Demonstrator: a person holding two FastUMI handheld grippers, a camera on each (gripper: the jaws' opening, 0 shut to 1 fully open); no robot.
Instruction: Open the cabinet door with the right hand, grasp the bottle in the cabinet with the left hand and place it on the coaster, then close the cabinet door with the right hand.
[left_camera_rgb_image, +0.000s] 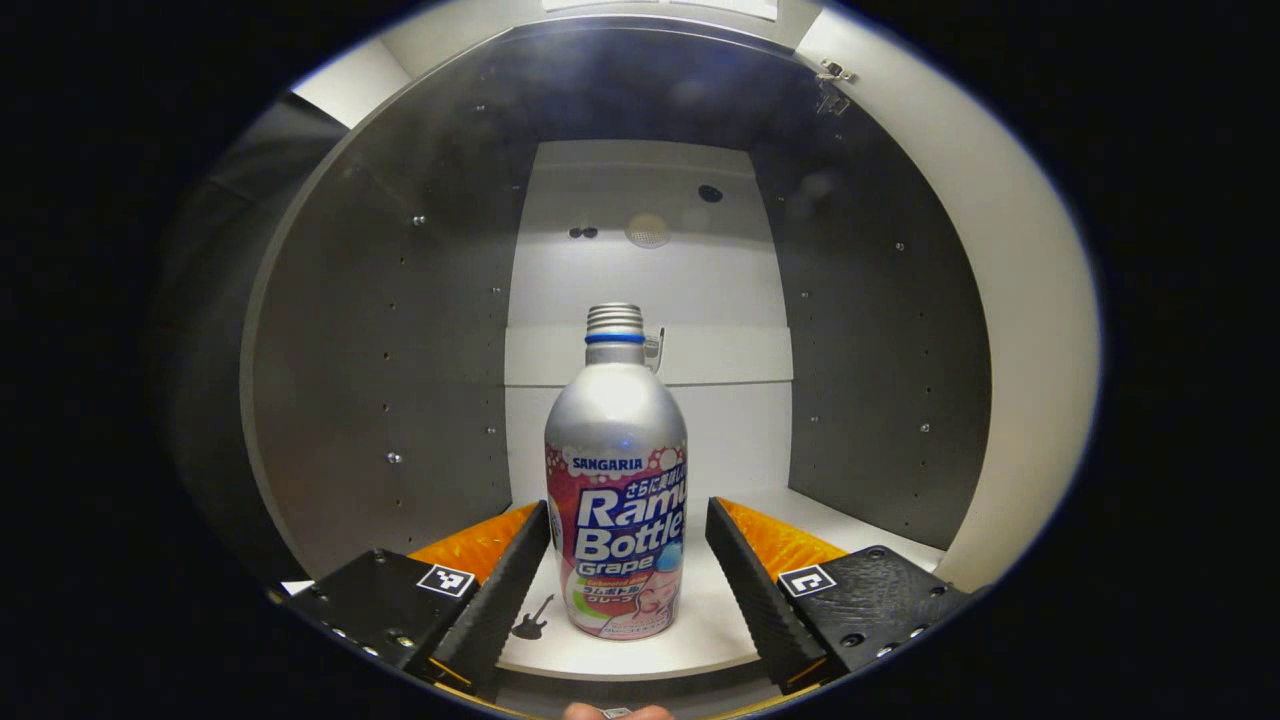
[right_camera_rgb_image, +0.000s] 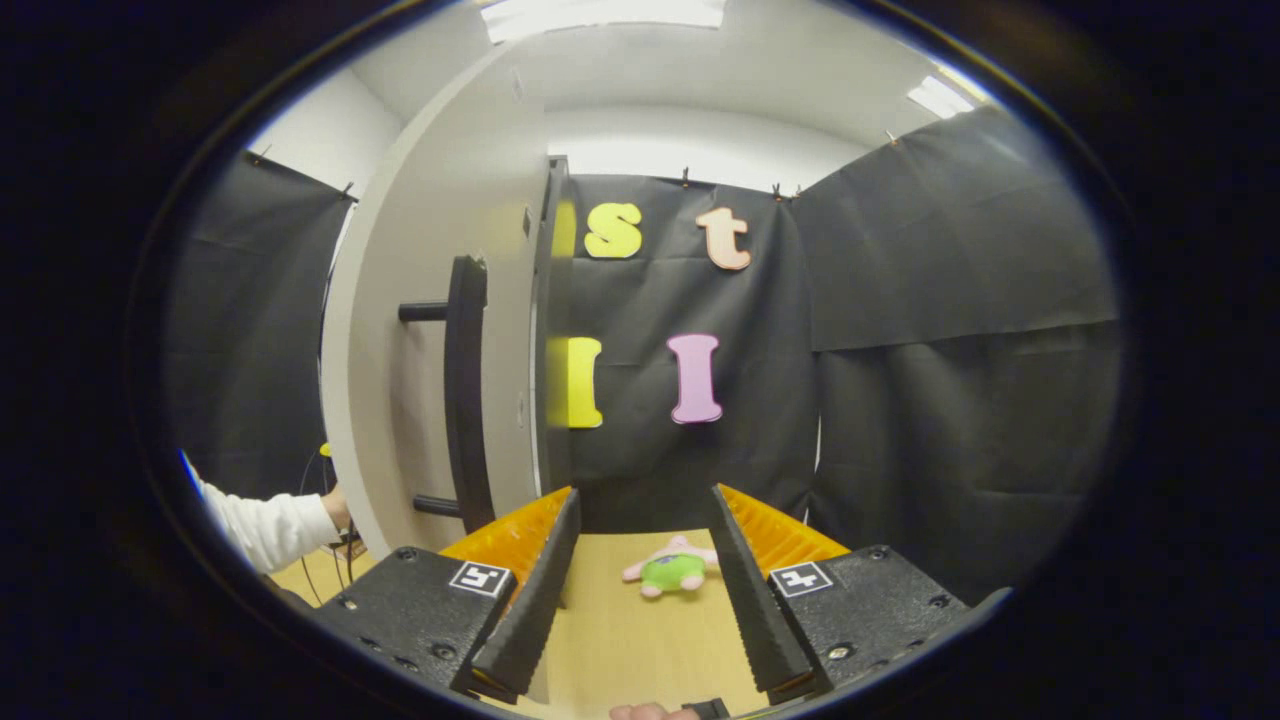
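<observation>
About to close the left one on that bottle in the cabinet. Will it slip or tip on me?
The bottle looks like smooth metal, so probably stiff but somewhat slippery. It stands tall on a narrow base, so a one-sided nudge could tip it. The left hand-held gripper straddles its lower body, open, a sensible height.

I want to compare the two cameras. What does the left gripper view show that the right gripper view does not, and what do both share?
Left gripper view: the bottle standing on the cabinet shelf, between the open left gripper fingers.
Right gripper view: the open cabinet door with its handle, a sleeve, a plush toy on the table, beyond the open right gripper.
Shared: each looks along its own open fingers.
</observation>
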